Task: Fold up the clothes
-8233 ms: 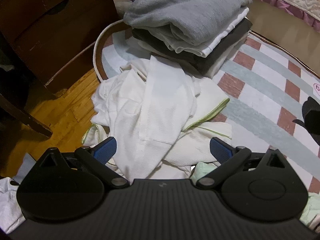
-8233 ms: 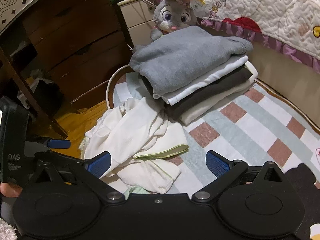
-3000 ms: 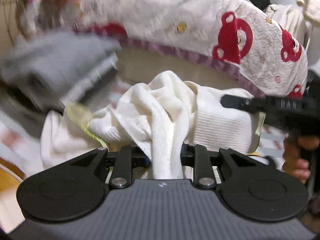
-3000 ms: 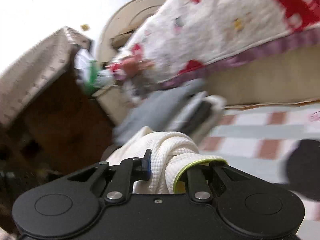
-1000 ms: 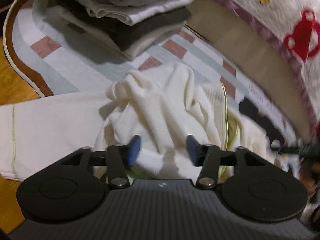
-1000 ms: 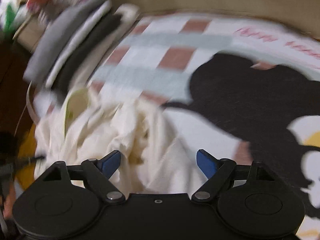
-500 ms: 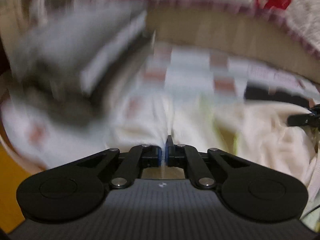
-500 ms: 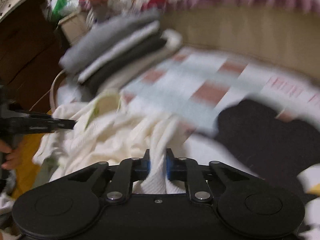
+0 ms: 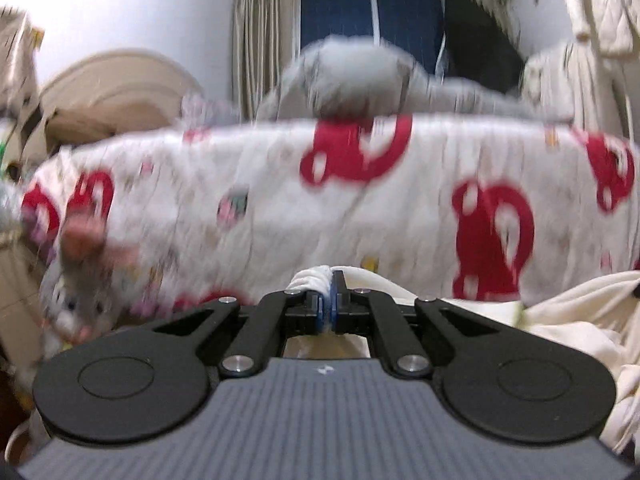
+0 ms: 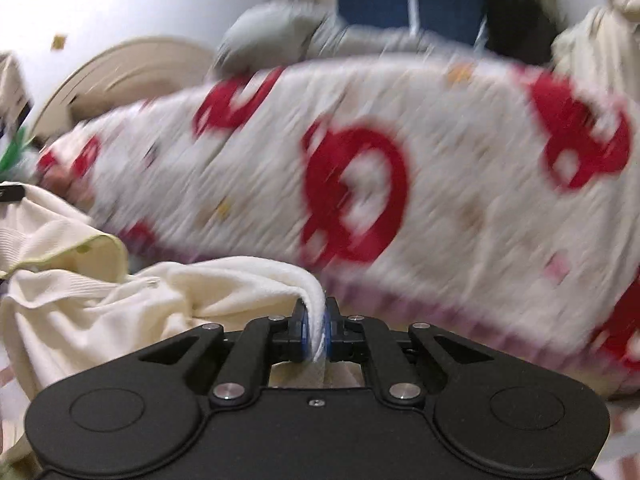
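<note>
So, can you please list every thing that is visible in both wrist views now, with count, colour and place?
cream garment: one, cream with a green-yellow edge, hanging between both grippers
quilt: one, white with red figures, across the background
grey bundle: one, grey, on top of the quilt
plush toy: one, grey and pink, blurred, far left
window: one, dark blue, behind
curtain: one, beige, left of the window
left gripper: one, black, shut on the cream garment
right gripper: one, black, shut on the cream garment

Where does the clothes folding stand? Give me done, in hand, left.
Done: nothing folded shows in these views. In hand: the left gripper and right gripper are each shut on the cream garment, held up before the red-patterned quilt. Left: it hangs bunched, so every fold remains.
</note>
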### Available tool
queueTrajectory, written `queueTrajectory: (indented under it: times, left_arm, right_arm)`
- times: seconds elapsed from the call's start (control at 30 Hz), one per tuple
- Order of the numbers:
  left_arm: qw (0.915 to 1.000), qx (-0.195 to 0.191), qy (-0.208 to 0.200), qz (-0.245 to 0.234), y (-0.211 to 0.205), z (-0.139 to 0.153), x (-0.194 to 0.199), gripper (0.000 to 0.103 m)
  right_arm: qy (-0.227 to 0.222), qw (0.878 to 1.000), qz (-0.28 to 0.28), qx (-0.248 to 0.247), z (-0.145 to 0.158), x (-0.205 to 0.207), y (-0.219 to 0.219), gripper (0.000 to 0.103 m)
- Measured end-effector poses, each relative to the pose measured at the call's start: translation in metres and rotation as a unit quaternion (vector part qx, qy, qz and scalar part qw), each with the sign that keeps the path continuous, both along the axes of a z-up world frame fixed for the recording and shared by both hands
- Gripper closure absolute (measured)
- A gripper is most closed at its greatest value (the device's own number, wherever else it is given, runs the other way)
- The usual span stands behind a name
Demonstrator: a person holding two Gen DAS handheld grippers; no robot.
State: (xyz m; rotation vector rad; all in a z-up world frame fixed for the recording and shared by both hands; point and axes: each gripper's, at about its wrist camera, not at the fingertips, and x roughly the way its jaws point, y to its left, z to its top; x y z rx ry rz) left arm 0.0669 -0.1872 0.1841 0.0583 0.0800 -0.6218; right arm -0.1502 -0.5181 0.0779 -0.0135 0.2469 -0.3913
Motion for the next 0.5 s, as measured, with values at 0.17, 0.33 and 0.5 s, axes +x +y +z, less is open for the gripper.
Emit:
queueTrajectory:
  times: [0.17, 0.33, 0.5]
  left_arm:
    - [0.9953, -0.089, -0.037, -0.005, -0.002, 0.042, -0.004, 0.1]
    - [0.9986, -0.004, 0.044, 0.029, 0.006, -0.031, 0.001, 0.099]
    - [0.9599, 0.18, 0.203, 0.071, 0.005, -0.206, 0.011, 0.099]
  right_arm:
    - [-0.058, 0.996, -0.034, -0.056, 0.066, -0.012, -0.014, 0.097]
    - [0.039, 0.994, 0.034, 0.094, 0.018, -0.001, -0.039, 0.036]
    - [0.2, 0.964, -0.105, 0.143, -0.108, -0.006, -0.023, 0.03]
